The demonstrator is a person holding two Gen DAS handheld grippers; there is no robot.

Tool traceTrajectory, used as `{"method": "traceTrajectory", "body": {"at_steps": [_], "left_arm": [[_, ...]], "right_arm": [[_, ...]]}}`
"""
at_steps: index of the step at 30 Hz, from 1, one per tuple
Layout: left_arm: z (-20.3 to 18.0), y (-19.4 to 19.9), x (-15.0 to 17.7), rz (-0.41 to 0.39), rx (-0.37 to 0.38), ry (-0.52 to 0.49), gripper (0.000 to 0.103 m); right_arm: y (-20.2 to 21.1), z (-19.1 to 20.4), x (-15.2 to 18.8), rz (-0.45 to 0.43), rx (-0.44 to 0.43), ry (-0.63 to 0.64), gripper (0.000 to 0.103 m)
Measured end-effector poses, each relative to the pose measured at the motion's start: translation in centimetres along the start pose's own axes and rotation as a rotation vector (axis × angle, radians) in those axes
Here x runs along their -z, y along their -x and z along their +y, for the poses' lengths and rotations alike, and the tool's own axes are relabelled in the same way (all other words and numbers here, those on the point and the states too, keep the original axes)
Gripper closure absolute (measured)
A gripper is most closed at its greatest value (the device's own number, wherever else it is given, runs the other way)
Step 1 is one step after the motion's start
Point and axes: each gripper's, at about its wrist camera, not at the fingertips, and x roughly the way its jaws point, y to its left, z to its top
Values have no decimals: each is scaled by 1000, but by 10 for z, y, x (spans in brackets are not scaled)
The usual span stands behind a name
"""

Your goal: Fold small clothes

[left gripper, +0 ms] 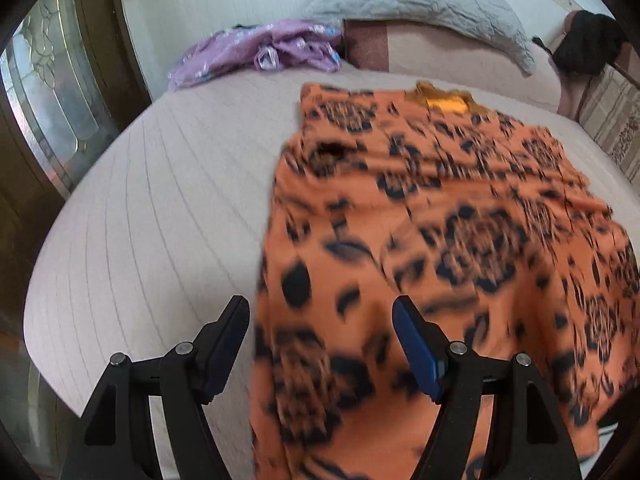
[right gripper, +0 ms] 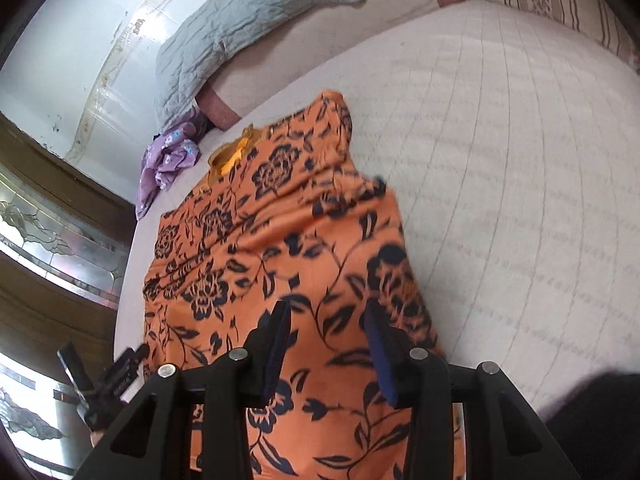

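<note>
Spread flat on the bed (left gripper: 160, 200) the dress (left gripper: 460, 220), neckline toward the pillow (left gripper: 412, 4) behind it, with a crumpled garment (left gripper: 260, 50) at far left, beside the pillow, well apart from the dress.

To your left of the orange floral garment (left gripper: 440, 240), the bed (left gripper: 160, 208) lies bare out to its edge, and the same holds on the right side. At the far end, a purple bundle of cloth (left gripper: 260, 50), a grey pillow (left gripper: 416, 4) and a dark object (left gripper: 588, 42) crowd the head. A wooden glazed door (left gripper: 52, 92) stands close along the left edge.
</note>
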Motion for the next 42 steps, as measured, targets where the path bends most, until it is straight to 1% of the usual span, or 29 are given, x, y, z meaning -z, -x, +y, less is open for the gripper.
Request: {"method": "traceTrajectory", "body": {"at_steps": [3,5,8,10,12,15,17,20,22,25,27,28,30,32,33,36,38,42], "left_arm": [[-8,3,15,12,-28,-33,28],[-11,7,21,7,-43,-40,28],[-8,13,28,-9,-48,-23,28],[-5,16,32,-13,-51,-4,28],[-1,16,37,-3,-68,22,28],[-1,15,43,14,-65,32,28],[-3,14,46,14,-90,32,24],[0,14,45,27,-83,60,24],[1,14,46,33,-77,75,24],[0,21,46,28,-50,90,25],[-1,27,42,8,-31,97,25],[-2,32,39,-12,-37,98,25],[-6,37,34,-38,-70,77,25],[-10,42,30,-55,-120,40,23],[-9,42,28,-51,-127,35,23],[-1,40,28,-7,-146,65,22],[10,38,30,20,-155,109,22],[19,38,36,29,-197,127,22]], "right_arm": [[-8,6,10,30,13,33,60],[-12,9,16,54,10,46,60],[-12,10,24,55,10,72,60],[-11,8,27,58,-7,69,60],[-9,5,28,62,-28,54,60],[-11,6,30,73,-44,56,60],[-16,11,33,98,-42,79,60],[-28,14,41,154,-12,110,60],[-27,16,42,150,-7,130,60],[-24,12,42,158,-30,114,60],[-18,10,38,127,-39,98,60],[-14,9,35,103,-45,89,60],[-8,6,29,67,-54,71,58],[-1,1,22,6,-35,52,54],[2,0,19,-19,-16,49,50],[11,-9,9,-95,42,30,48],[13,-17,2,-111,42,0,46],[9,-25,-6,-104,24,-37,46]]}}
